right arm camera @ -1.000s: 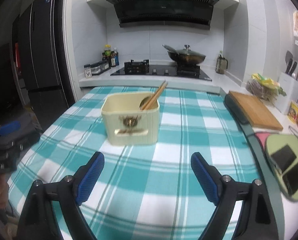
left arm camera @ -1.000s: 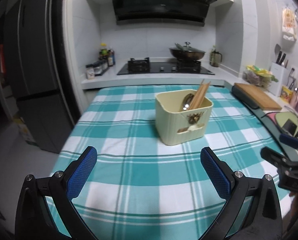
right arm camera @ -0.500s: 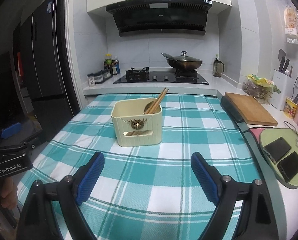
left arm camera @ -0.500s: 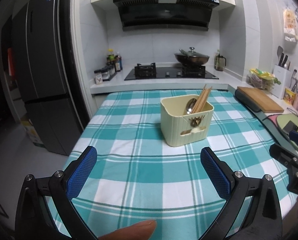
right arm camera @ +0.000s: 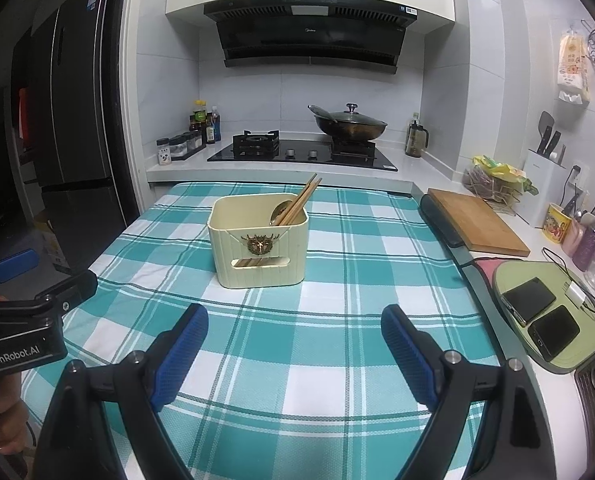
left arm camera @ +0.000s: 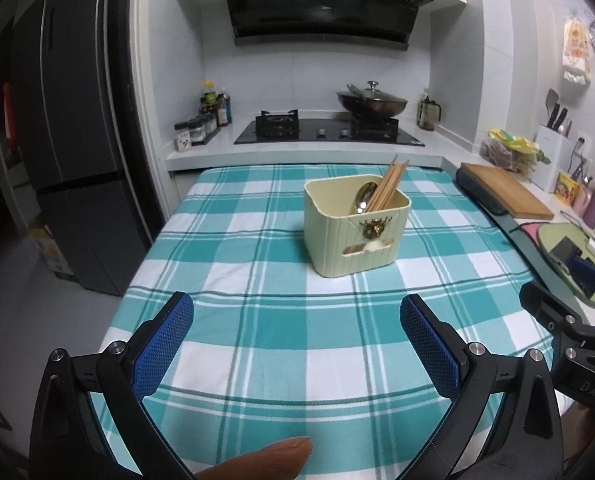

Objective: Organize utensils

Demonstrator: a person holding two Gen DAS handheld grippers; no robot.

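On the checked bench the cream holder stands near the middle, well ahead of both my tools, with the chopsticks and a spoon already leaning inside it. I see no loose utensil on the cloth, so I judge the sorting finished, or very nearly. A slot low on the holder's front shows something pale, but I cannot make out what it is. My left tool has its blue pads wide apart and grips nothing; my right tool is likewise spread and empty. Compared with a second ago, both views sit further from the holder and a little higher, so I am pulling away. A fingertip now shows at the bottom of the left view.
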